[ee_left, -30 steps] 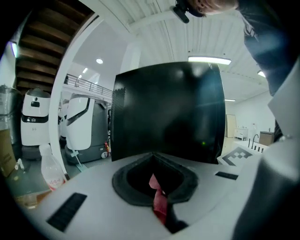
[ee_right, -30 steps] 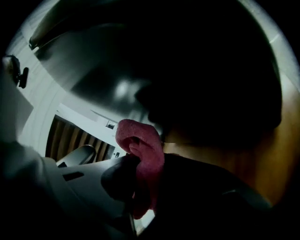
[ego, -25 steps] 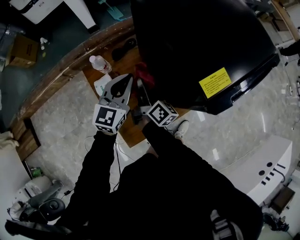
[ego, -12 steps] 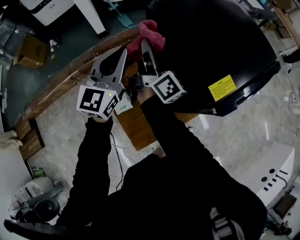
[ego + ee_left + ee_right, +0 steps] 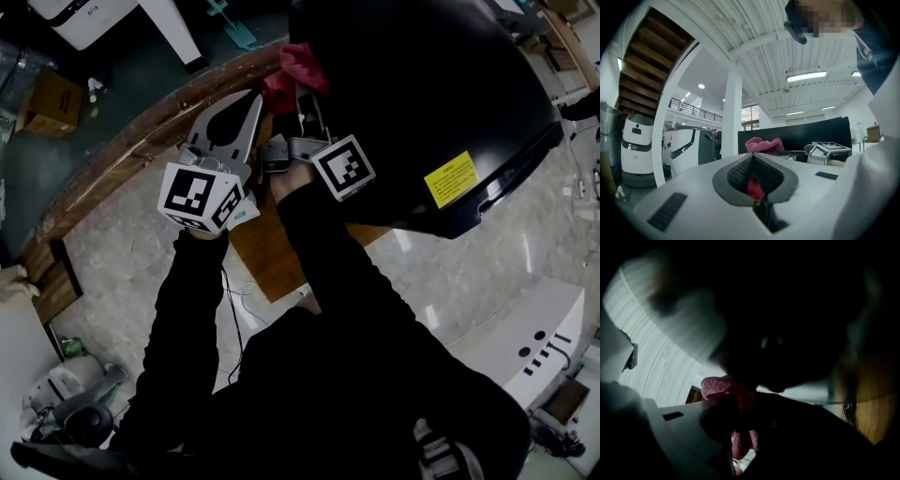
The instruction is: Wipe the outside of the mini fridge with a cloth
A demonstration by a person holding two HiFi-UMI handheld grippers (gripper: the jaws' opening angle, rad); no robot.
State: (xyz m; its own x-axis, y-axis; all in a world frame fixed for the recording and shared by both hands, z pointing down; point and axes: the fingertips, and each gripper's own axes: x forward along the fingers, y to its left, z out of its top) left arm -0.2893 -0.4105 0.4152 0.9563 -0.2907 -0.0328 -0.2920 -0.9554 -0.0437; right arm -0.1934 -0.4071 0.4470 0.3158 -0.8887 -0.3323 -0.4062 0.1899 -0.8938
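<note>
Two strokes' worth of travel separates this moment from a second ago: back then both grippers sat low against the mini fridge [image 5: 422,84], down by the wooden board [image 5: 272,253] it stands on, with the pink cloth [image 5: 298,66] bunched near the bottom of its side. Half a second ago the cloth had already climbed to the upper edge of that black side, and it has barely shifted since, so we judge that the upward sweep is spent and a turn or a fresh pass is due.

Our right gripper [image 5: 302,96] is clamped on the cloth. Its own view shows the pink terry pinched between the jaws and pressed up against the dark fridge wall, which fills most of that picture.

Our left gripper [image 5: 253,98] hangs just beside the cloth without touching the fridge, jaws closed together. A sliver of red shows low in the slit between its pads [image 5: 740,176]. We cannot tell whether that is cloth seen beyond them.

Most of the fridge, including the face with the yellow label [image 5: 450,178], looks to us yet to be wiped.
</note>
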